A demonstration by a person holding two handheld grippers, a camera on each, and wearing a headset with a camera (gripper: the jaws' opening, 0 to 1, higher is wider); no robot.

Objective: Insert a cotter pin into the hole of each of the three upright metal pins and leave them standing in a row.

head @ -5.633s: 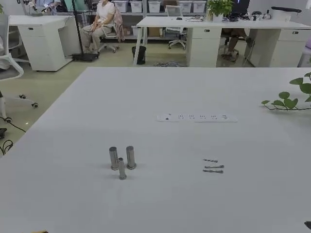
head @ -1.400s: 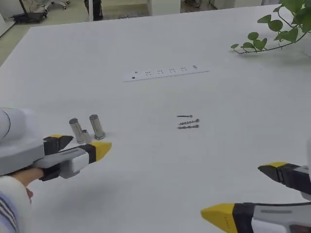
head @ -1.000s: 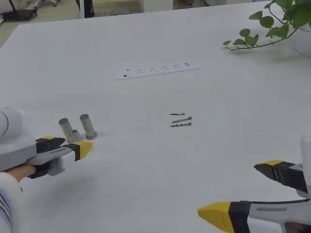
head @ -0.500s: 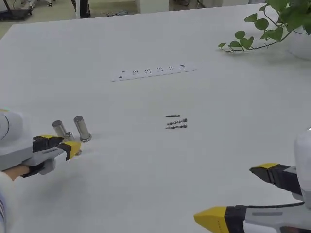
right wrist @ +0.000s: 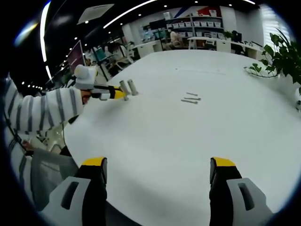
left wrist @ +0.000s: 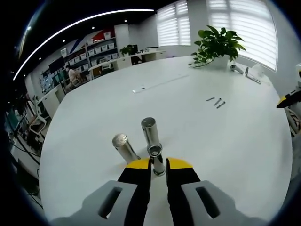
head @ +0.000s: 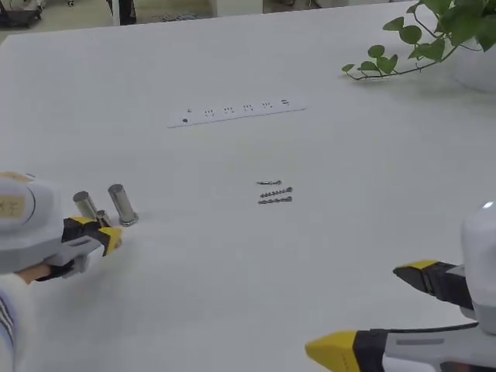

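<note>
Since the left tongs are narrowed to a slim gap, their yellow tips pressing either side of the nearest short polished steel pin, that pin looks gripped low on its shank where it stands on the white desk. Two other upright steel pins stand just behind it, close enough to be knocked over. Such a pin is probably solid, stiff and slick, so a square hold below any cross hole would suit; no hole can be made out here. The right tongs gape wide and hold nothing. Three small metal cotter pins lie flat side by side, well apart from the steel pins. They seem light, thin and springy, best pinched at the head end. Broad bare desk lies between the two groups. A white power strip and a green leafy plant sit farther back, out of the way.
</note>
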